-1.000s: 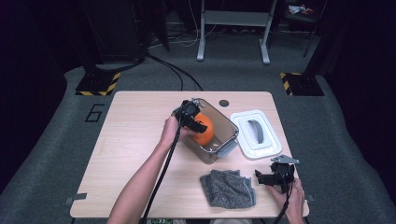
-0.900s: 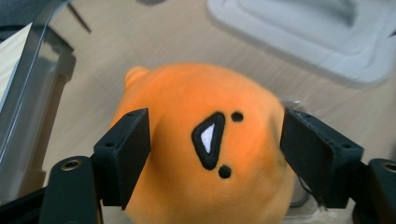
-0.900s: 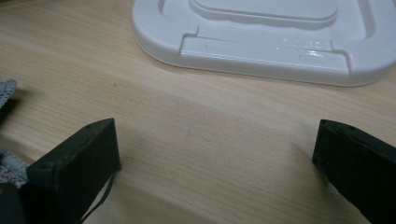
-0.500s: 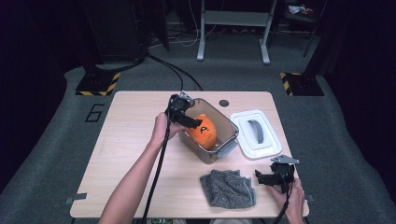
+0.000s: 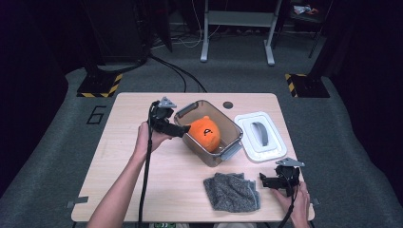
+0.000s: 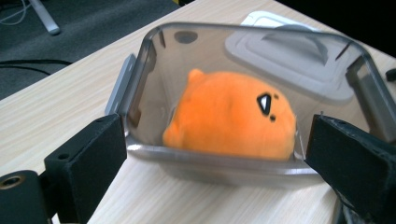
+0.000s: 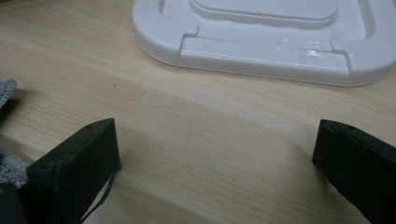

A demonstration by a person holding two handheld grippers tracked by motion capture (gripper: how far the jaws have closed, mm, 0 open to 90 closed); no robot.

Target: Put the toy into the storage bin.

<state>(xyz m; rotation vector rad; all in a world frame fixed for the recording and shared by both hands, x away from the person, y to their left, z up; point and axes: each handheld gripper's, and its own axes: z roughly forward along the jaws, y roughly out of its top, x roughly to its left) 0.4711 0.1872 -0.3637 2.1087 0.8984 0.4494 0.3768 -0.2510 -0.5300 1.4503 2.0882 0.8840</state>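
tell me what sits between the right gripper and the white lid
Nothing: in the right gripper view, bare wooden table runs from the open right gripper to the white lid; the grey cloth lies off to one side.

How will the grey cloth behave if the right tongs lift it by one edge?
The grey cloth looks soft and knitted, so it will probably droop and unfold. Likely light. Its fuzzy surface should grip well, not slip.

The table (image 5: 142,190) sits evenly lit from overhead, while the room beyond it falls dark from nine through three o'clock. Shadows are soft and short. The gripper views are a little soft — jaws at six o'clock blurred — with mild glare on the white lid (image 7: 261,51).
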